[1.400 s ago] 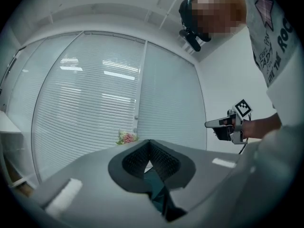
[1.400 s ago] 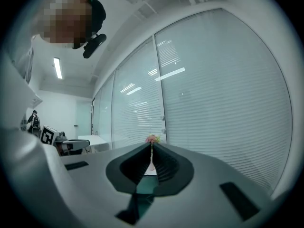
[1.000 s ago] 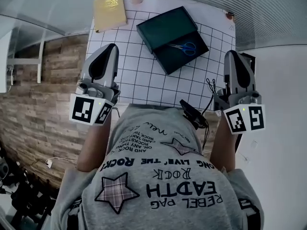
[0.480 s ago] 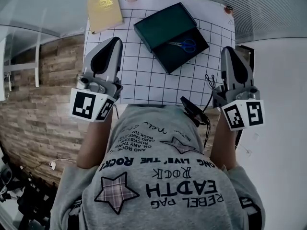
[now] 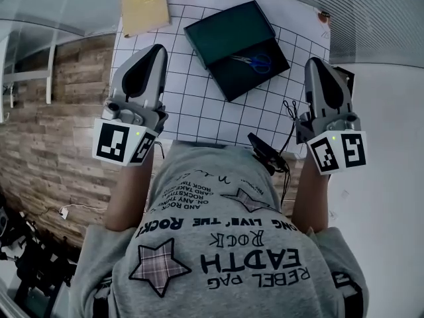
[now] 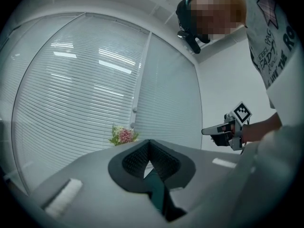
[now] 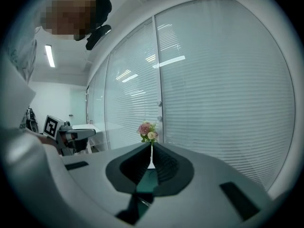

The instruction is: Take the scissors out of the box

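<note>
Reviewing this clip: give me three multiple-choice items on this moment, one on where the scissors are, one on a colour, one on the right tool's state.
1. Where do the scissors lie?
A. on a chair
B. inside the open box
C. in a drawer

2. What colour are their handles?
A. red
B. blue
C. white

3. What state is the right tool in?
A. wide open
B. shut on the scissors
C. shut, nothing between

Answers:
1 B, the head view shows them on the box's dark floor.
2 B, the loops show blue.
3 C, the right gripper view shows its pads meeting with nothing between them.
</note>
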The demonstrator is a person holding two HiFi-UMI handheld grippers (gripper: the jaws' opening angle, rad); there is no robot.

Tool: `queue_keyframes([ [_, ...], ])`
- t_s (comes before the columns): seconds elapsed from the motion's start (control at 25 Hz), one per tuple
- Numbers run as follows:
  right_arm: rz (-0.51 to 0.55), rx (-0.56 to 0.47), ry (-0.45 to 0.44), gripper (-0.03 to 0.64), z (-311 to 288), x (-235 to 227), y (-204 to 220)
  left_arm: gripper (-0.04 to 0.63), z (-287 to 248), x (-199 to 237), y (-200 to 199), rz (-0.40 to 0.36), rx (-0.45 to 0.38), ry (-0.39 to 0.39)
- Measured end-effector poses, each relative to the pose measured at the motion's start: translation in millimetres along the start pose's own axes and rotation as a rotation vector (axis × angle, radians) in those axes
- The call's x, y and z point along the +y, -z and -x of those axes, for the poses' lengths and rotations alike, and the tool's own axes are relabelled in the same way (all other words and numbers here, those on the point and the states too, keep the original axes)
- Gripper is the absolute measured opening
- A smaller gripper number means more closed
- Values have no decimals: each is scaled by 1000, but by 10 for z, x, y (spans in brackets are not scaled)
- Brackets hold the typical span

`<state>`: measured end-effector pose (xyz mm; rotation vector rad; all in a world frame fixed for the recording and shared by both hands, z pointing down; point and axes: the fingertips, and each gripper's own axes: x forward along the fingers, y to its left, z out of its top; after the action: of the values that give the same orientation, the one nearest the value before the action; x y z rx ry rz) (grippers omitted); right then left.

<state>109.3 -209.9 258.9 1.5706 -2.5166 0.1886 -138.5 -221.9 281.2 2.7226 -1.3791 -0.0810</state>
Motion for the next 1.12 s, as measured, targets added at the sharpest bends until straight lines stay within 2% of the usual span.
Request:
queue_keyframes([
  [0.28,0,50,-61,18,-195,-88,158,-2,-24,77,122,-5,33,-56],
  [0.6,24,176,-171,18,-440,-108,507,-3,21,275,248,-13,73,-143],
  [1.12,249,452,-318,18,-725,-58,1416,-3,-53,131,529,4,110,-150],
])
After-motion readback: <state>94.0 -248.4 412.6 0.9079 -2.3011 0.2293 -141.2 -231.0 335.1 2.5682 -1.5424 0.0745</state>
